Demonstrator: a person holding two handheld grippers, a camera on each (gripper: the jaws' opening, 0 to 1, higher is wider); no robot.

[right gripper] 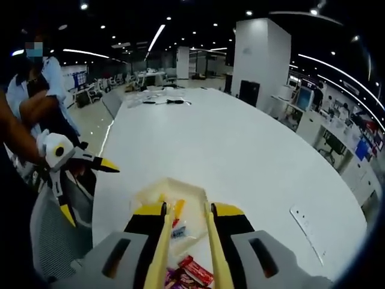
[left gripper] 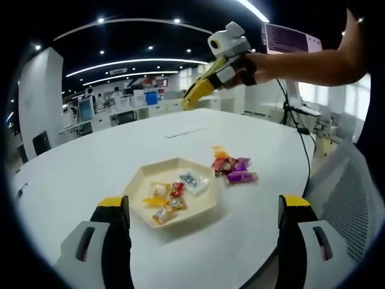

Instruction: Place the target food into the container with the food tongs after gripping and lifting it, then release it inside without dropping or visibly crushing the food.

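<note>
A cream hexagonal tray (left gripper: 142,175) on the white table holds several wrapped candies (left gripper: 171,198). To its right a small pile of loose candies (left gripper: 233,170) lies on the table. My left gripper (left gripper: 203,205) hovers open just in front of the tray with nothing between its jaws. My right gripper (left gripper: 218,71) hangs high over the far side of the table, shut on yellow food tongs (left gripper: 195,93) that point down and left. In the right gripper view the tongs' arms (right gripper: 162,241) stand apart above the tray (right gripper: 180,183), with the loose candies (right gripper: 192,271) below them and my left gripper (right gripper: 89,189) at the left.
The round white table (left gripper: 90,162) stretches far (right gripper: 210,138). A flat white strip (left gripper: 186,131) lies beyond the tray. A grey mesh chair (left gripper: 355,198) stands at the table's edge, and a black cable (left gripper: 304,141) hangs there. Office desks fill the background.
</note>
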